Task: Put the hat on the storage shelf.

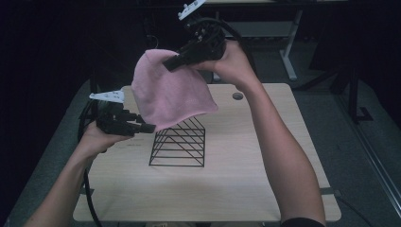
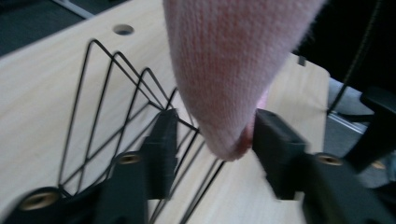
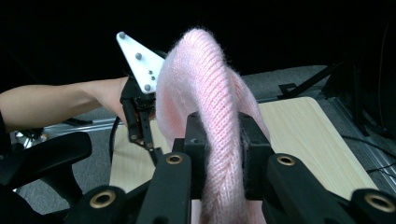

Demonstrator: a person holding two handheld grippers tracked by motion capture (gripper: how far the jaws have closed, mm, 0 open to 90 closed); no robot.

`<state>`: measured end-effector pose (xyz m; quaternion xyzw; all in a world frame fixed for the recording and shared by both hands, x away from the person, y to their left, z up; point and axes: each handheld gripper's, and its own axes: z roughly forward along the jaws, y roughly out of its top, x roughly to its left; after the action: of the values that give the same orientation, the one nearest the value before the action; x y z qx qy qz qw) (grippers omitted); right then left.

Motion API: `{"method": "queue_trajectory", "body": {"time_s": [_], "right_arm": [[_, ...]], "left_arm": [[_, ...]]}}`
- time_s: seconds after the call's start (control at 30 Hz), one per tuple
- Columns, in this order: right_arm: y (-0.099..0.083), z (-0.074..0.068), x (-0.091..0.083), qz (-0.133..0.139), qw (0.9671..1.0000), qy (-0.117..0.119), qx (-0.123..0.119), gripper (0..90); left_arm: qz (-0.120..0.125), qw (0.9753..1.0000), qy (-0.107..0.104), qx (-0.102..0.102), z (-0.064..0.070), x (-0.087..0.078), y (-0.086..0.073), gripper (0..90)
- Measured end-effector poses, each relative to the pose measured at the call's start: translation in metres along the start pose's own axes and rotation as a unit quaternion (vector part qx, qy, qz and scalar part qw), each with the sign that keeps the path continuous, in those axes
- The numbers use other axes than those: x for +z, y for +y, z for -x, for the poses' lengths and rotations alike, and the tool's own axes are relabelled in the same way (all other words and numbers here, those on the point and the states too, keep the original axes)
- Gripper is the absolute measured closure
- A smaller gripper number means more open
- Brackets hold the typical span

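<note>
Hovering low at the table's left edge, left gripper with jaws gaping wide, a lower corner of the pink knit cloth dangling between them, brushing one jaw but not pinched. Hanging in the air above the black wire rack, draping down over its top. Sitting on the light wooden table, near the middle. Clamping tight on the cloth's upper edge, raised high at back: right gripper.
</note>
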<state>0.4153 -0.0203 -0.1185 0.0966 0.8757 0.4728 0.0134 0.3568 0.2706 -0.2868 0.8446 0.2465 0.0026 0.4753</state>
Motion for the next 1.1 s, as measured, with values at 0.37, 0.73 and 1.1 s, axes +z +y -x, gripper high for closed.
{"method": "queue_trajectory", "body": {"time_s": [0.37, 0.73, 1.1], "right_arm": [[-0.013, 0.004, 0.014, -0.012, 0.9998, -0.010, 0.013, 76.8], [-0.040, 0.019, 0.023, -0.014, 0.9987, -0.013, 0.046, 76.7], [-0.059, 0.018, 0.022, -0.010, 0.9982, -0.008, 0.058, 76.4]], "left_arm": [[-0.029, 0.9994, -0.017, 0.000, -0.002, -0.006, -0.009, 82.9], [-0.064, 0.9979, 0.008, 0.002, -0.011, 0.007, -0.011, 83.1], [-0.086, 0.9961, 0.021, 0.003, -0.017, 0.021, -0.012, 83.1]]}}
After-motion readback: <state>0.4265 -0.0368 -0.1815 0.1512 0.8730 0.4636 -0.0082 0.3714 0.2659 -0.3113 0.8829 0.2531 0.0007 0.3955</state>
